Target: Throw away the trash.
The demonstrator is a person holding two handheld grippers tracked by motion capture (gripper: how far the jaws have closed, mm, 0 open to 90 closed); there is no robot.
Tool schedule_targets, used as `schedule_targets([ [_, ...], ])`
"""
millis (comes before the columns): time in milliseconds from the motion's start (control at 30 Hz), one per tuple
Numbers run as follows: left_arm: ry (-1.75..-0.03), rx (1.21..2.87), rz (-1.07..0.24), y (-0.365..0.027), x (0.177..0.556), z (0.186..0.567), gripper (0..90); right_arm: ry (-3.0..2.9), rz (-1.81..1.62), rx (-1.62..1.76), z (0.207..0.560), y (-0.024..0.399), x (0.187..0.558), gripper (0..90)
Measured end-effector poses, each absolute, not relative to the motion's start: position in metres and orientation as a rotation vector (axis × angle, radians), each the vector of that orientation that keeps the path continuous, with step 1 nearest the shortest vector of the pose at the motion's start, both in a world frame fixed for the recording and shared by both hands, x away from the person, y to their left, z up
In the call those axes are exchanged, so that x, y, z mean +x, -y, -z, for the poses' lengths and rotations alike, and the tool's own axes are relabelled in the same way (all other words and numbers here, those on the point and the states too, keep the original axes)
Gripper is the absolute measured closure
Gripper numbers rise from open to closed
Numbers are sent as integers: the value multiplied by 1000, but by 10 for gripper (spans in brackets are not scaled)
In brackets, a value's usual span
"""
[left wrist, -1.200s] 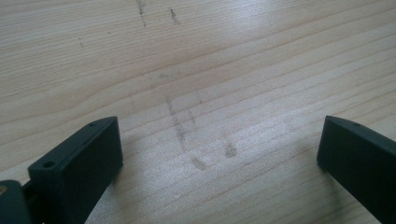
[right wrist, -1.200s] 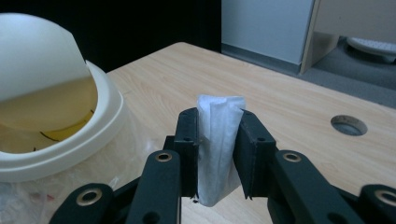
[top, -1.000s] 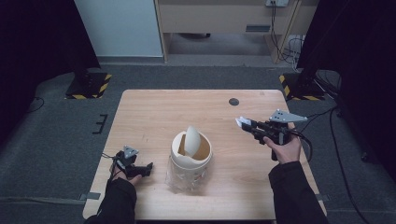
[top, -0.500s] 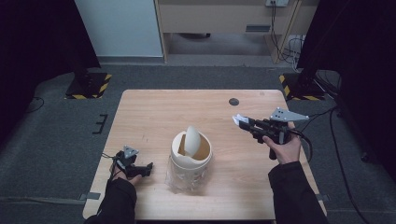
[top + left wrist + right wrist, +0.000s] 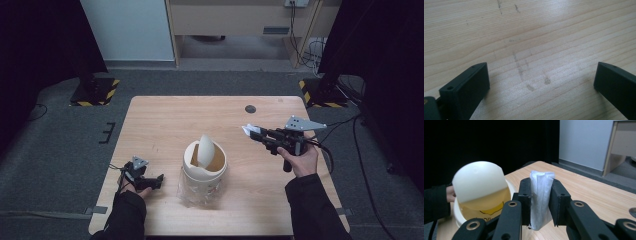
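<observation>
A small cream bin with a tilted swing lid stands near the table's front middle; a clear bag hangs below its rim. My right gripper hovers to the bin's right, shut on a folded white tissue. In the right gripper view the tissue stands pinched between the jaws, with the bin just beyond at the left. My left gripper rests low on the table left of the bin, its jaws wide apart. In the left gripper view they frame only bare wood.
The wooden table has a dark round hole near its far right corner. Grey carpet surrounds it, with black stands on striped bases at both far sides and a desk behind.
My right gripper with the tissue has drifted slightly left toward the bin. The left gripper has stayed put.
</observation>
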State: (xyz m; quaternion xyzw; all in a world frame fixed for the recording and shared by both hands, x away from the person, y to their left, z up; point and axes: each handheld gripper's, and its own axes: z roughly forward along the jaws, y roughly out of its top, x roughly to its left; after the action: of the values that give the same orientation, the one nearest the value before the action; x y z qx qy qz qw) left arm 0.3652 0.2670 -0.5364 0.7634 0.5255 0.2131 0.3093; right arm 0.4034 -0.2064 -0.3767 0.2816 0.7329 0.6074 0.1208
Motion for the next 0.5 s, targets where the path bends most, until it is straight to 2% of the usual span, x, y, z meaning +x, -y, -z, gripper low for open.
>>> schedule_targets([
  [500, -1389, 2017, -563, -267, 365, 536, 0, -2178, -1825, 769, 373, 190, 398, 731],
])
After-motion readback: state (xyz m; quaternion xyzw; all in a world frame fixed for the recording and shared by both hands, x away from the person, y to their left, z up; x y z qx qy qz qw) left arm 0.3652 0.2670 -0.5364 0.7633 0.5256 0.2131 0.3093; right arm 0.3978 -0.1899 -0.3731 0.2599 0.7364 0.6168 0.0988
